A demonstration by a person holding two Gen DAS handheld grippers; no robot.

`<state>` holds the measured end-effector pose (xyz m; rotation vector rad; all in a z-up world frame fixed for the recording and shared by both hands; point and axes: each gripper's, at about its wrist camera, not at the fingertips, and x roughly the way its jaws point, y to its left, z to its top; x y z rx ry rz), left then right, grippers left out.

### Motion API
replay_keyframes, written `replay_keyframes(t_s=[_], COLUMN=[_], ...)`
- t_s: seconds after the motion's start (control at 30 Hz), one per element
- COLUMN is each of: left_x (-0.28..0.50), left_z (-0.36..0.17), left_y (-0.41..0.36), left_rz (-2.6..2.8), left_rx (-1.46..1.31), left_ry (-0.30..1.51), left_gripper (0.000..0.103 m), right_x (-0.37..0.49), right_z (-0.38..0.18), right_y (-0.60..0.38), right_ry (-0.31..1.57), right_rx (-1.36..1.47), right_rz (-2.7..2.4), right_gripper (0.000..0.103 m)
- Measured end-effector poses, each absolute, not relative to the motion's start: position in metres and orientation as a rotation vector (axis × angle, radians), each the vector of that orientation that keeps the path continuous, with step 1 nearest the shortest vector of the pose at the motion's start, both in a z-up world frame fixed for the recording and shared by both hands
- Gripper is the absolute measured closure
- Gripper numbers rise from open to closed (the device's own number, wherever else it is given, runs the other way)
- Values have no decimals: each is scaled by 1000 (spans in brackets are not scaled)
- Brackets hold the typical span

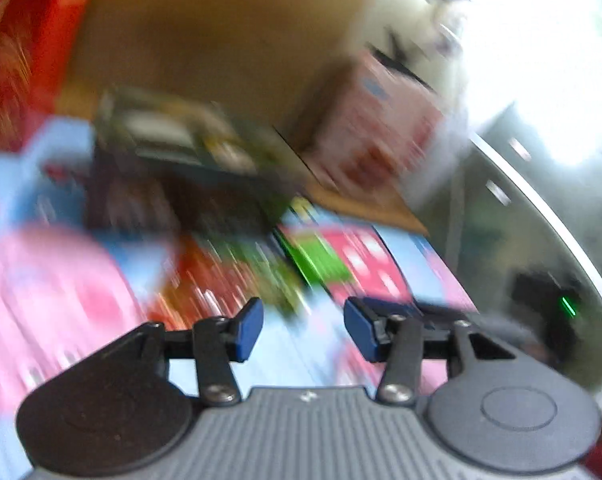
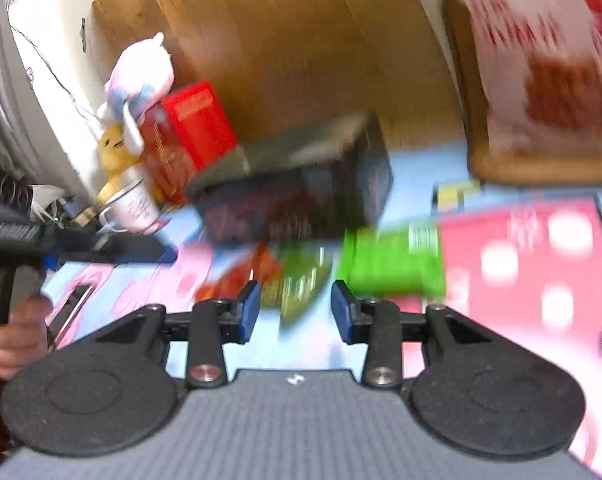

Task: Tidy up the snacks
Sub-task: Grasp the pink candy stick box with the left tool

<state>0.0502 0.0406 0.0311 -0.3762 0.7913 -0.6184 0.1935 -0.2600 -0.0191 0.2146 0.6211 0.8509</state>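
Note:
Both views are motion-blurred. My left gripper (image 1: 303, 330) is open and empty above a red and green snack bag (image 1: 229, 280). Beyond it lie a dark box (image 1: 189, 184), a bright green packet (image 1: 315, 260) and a pink snack bag (image 1: 373, 132). A red box (image 1: 25, 40) stands at the far left. My right gripper (image 2: 295, 312) is open and empty just short of the red and green snack bag (image 2: 285, 276). The green packet (image 2: 393, 264) lies to its right, the dark box (image 2: 301, 184) behind, the red box (image 2: 185, 132) at the back left, the pink bag (image 2: 549, 52) at the top right.
The snacks lie on a blue and pink patterned mat (image 2: 541, 264). A wooden board (image 2: 521, 168) holds the pink bag. A plush toy (image 2: 141, 76) and a white mug (image 2: 135, 204) stand at the back left by the wall. The left gripper's tool (image 2: 41, 240) shows at the left.

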Motion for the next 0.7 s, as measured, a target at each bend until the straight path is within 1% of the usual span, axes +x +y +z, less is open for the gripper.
replay_keyframes(t_s=[0.07, 0.17, 0.2, 0.27, 0.3, 0.33, 0.4, 0.5, 0.53, 0.57, 0.6, 0.63, 0.67, 0.7], left_x=[25, -2, -10, -17, -17, -15, -10, -3, -4, -7, -7, -8, -6, -2], left_z=[22, 15, 12, 5, 0, -4, -10, -5, 0, 7, 12, 17, 22, 25], left_y=[25, 1, -5, -10, -9, -6, 2, 9, 10, 12, 13, 13, 12, 12], left_rz=[-719, -816, -820, -779, -740, -714, -667, -644, -647, -656, -660, -655, -645, -631], left_rx=[-354, -300, -266, -227, -215, -220, -245, -277, -269, -259, -246, -233, -221, -207], left_ry=[832, 860, 874, 906, 921, 935, 950, 941, 923, 898, 870, 845, 823, 809], left_gripper=[61, 61, 62, 64, 67, 73, 73, 70, 66, 61, 58, 52, 49, 49], right_x=[181, 175, 174, 171, 167, 163, 148, 118, 108, 98, 89, 80, 72, 66], right_z=[-27, -32, -32, -30, -29, -29, -29, -29, -27, -25, -23, -22, -21, -22], right_y=[-261, -250, -245, -244, -247, -253, -269, -285, -289, -294, -300, -303, -303, -302], right_ry=[647, 669, 668, 665, 671, 671, 678, 668, 645, 617, 583, 553, 527, 508], right_rx=[218, 193, 176, 145, 138, 131, 130, 154, 153, 142, 127, 107, 83, 55], right_rz=[844, 853, 852, 839, 828, 819, 805, 841, 835, 829, 824, 822, 820, 827], right_gripper=[61, 63, 67, 67, 67, 67, 68, 66, 65, 59, 50, 46, 41, 40])
